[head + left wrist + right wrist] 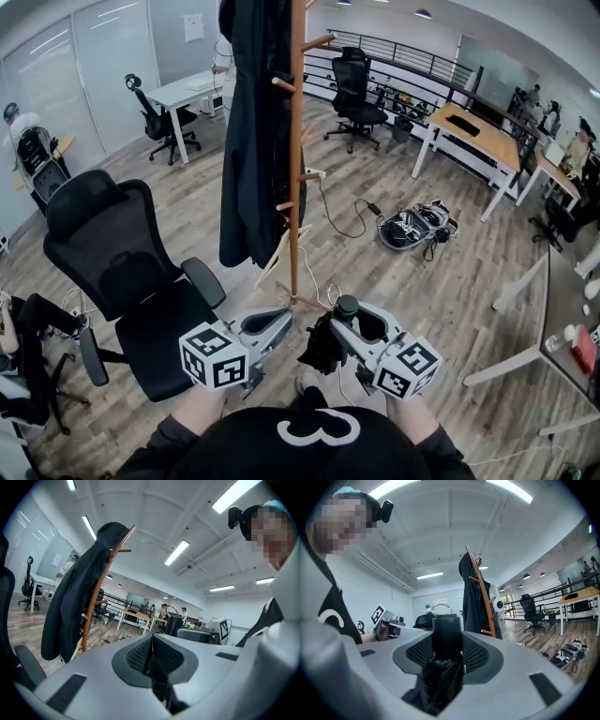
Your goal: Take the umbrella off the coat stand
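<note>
A folded black umbrella (325,343) is clamped in my right gripper (339,321), low in front of me and away from the stand. In the right gripper view its handle (446,633) stands between the pads and its bunched fabric (440,679) hangs below. The wooden coat stand (295,141) rises just beyond both grippers, with a black coat (251,131) hanging on its left side. My left gripper (279,322) is beside the right one, shut with nothing in it (152,641). Stand (101,588) and coat (70,606) also show in the left gripper view.
A black office chair (122,272) stands close at my left. A bag (412,227) and cables lie on the wooden floor right of the stand. Desks (483,131) and more chairs (356,89) line the back; a white table (562,309) is at the right edge.
</note>
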Demonstrator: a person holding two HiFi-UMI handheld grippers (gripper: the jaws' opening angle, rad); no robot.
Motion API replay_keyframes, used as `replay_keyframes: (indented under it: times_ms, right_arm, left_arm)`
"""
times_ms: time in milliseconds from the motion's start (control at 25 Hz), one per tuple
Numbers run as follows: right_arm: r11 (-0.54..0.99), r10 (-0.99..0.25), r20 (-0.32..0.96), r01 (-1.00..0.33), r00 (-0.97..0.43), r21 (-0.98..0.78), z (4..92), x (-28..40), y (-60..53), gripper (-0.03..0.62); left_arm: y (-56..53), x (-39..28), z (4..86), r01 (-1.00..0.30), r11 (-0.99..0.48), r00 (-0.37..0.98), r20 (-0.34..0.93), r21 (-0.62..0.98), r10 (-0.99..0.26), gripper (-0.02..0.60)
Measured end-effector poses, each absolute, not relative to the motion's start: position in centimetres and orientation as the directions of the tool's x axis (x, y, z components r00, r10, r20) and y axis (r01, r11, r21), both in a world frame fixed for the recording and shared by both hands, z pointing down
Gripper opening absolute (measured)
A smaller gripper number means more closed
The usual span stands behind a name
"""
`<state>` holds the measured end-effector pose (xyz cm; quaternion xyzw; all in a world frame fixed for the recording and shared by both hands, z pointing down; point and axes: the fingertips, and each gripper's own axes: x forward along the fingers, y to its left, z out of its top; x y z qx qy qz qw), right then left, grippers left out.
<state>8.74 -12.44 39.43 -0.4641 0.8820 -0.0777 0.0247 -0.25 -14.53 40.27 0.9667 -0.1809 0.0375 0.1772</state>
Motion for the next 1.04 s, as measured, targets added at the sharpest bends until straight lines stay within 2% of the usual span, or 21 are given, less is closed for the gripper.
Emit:
replay_keyframes:
  times_ms: [1040]
  right_arm:
    - [0.532,-0.839,0.021,-0.829,-0.543,-0.17,39.0,9.2,-11.4,0.199]
  left_arm:
    - [-13.2,-0.1,39.3,-0.357,-0.881,0.934,0.128,0.312,-0.333,0.017]
